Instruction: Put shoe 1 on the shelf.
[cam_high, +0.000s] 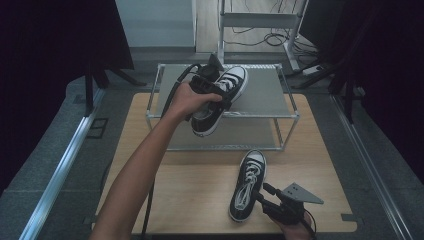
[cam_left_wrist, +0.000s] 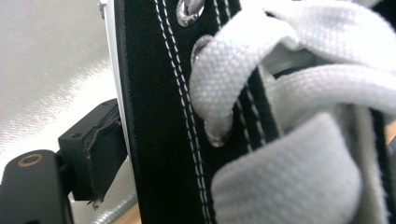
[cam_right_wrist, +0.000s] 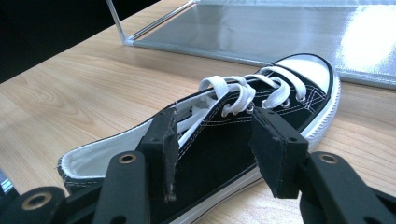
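My left gripper (cam_high: 210, 92) is shut on a black low-top sneaker with white laces (cam_high: 232, 82), holding it in the air over the top of a metal shoe rack (cam_high: 265, 90), toe pointing away. In the left gripper view one black pad (cam_left_wrist: 100, 149) presses the sneaker's canvas side (cam_left_wrist: 159, 116); the other jaw is hidden behind the shoe. The matching sneaker (cam_high: 247, 182) lies upright on the wooden table in front of the rack. My right gripper (cam_high: 260, 192) sits at its right side, open, with jaws (cam_right_wrist: 217, 140) apart around that sneaker's (cam_right_wrist: 289, 93) side wall, not pressing it.
The two-tier rack stands at the table's far side, its lower shelf (cam_high: 240, 132) bare. The wooden table (cam_high: 190, 190) stretches to the left of the lying sneaker. A person's left forearm (cam_high: 140, 175) crosses the table diagonally. Dark curtains and cables lie beyond.
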